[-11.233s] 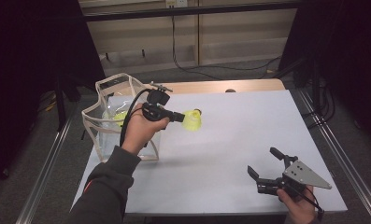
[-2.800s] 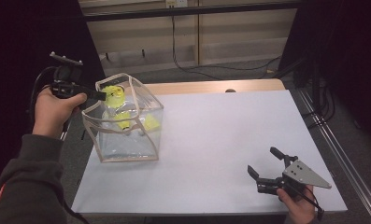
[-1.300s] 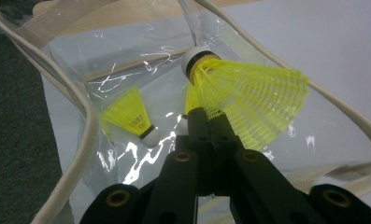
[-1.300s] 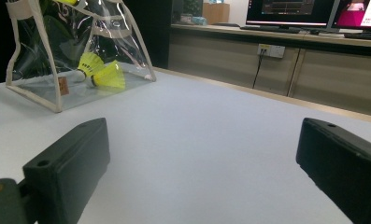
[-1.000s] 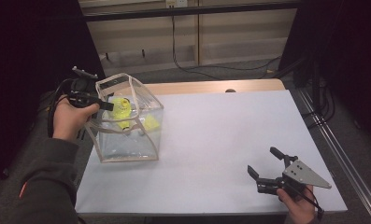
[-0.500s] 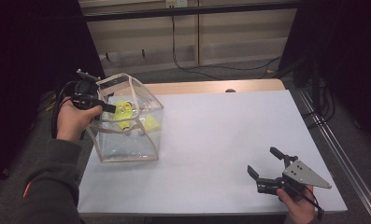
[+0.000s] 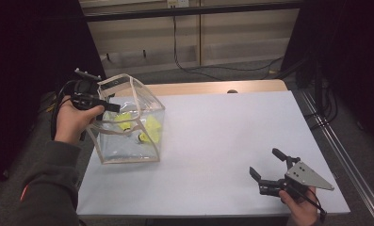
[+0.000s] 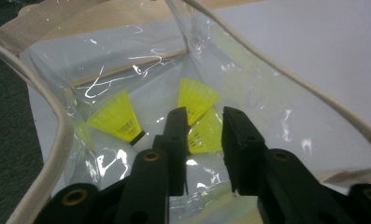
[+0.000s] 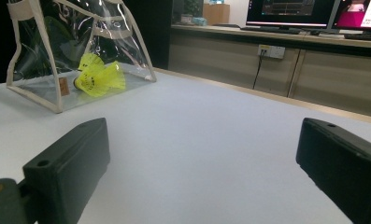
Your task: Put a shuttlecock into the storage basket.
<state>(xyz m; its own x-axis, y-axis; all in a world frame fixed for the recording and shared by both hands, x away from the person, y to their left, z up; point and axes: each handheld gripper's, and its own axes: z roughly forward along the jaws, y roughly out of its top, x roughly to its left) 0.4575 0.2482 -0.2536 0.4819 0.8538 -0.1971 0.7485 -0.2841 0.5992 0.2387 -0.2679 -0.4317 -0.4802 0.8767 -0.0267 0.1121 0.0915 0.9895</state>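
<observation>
A clear plastic bag (image 7: 128, 141) with cream trim stands open at the table's left. Three yellow shuttlecocks lie on its bottom: one (image 8: 117, 122) to the left, two (image 8: 198, 95) (image 8: 205, 136) lying together. My left gripper (image 7: 115, 108) hovers at the bag's left rim and points into the opening. In the left gripper view, that gripper (image 8: 204, 114) has its jaws slightly apart with nothing between them. My right gripper (image 7: 264, 161) rests near the table's front right, wide open and empty. From the right gripper (image 9: 199, 135) the bag (image 9: 38, 100) stands far off with the shuttlecocks (image 9: 96, 74) inside.
The table carries a white sheet (image 7: 222, 136) with a wooden strip (image 7: 208, 87) along its far edge. A metal rail (image 7: 345, 155) runs down the right side. Cables (image 7: 194, 70) lie on the floor behind the table, and monitors (image 9: 290, 11) stand on a counter beyond.
The shuttlecock my left gripper carried over the bag is let go and lies inside it. The left gripper has dipped slightly at the rim. The right gripper has stayed put.
</observation>
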